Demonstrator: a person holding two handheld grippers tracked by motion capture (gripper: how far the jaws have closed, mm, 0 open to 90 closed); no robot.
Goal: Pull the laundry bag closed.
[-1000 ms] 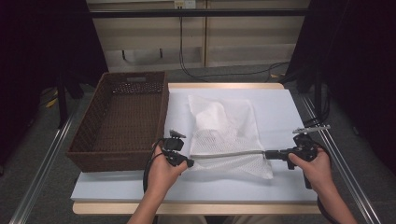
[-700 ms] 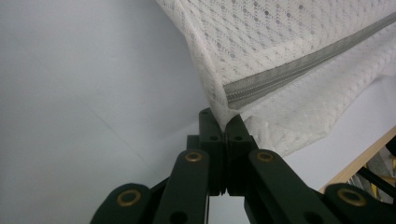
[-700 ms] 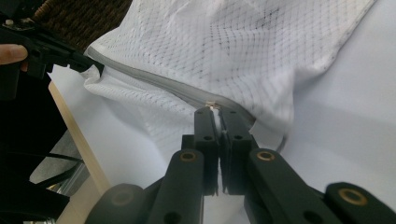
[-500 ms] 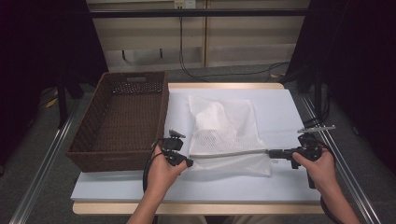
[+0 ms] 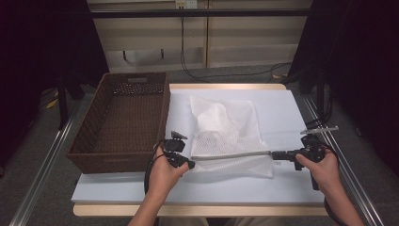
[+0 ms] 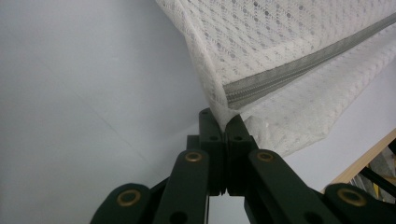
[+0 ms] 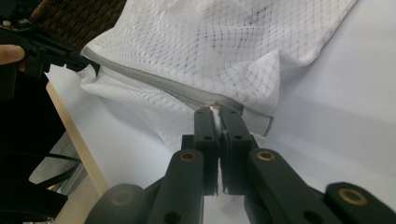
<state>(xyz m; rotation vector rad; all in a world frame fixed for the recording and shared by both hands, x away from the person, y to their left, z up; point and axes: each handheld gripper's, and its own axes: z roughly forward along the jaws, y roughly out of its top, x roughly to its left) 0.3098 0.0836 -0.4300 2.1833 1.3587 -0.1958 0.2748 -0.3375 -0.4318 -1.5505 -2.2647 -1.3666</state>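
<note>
1. Near edge of the table (image 5: 141,193): two forearms enter from the bottom of the high view, each hand gripping a two-jaw tool. The white table surface in front of them is bare.

2. Left gripper (image 5: 184,163): positioned just right of the basket's near corner. In the left gripper view its jaws are pressed together on the corner of the white mesh bag (image 6: 299,51), at the end of the grey zipper (image 6: 299,70). The fabric is pinched between the jaw tips.

3. Right gripper (image 5: 276,155): positioned at the bag's near right corner. In the right gripper view its jaws are closed narrow on the zipper pull (image 7: 214,106); a small white and metal tab sits between the tips.

4. Mesh bag (image 5: 228,134): lies flat on the table between the two grippers and beyond them, with the zipper (image 5: 235,154) drawn in a straight line from one gripper to the other. A pale item inside is visible through the mesh; it cannot be identified.

5. Wicker basket (image 5: 117,155): dark brown, rectangular, standing on the table's left side, just beside the bag.

6. Beyond the table: pale cabinet fronts (image 5: 197,42) and cables (image 5: 226,73) on the floor.
</note>
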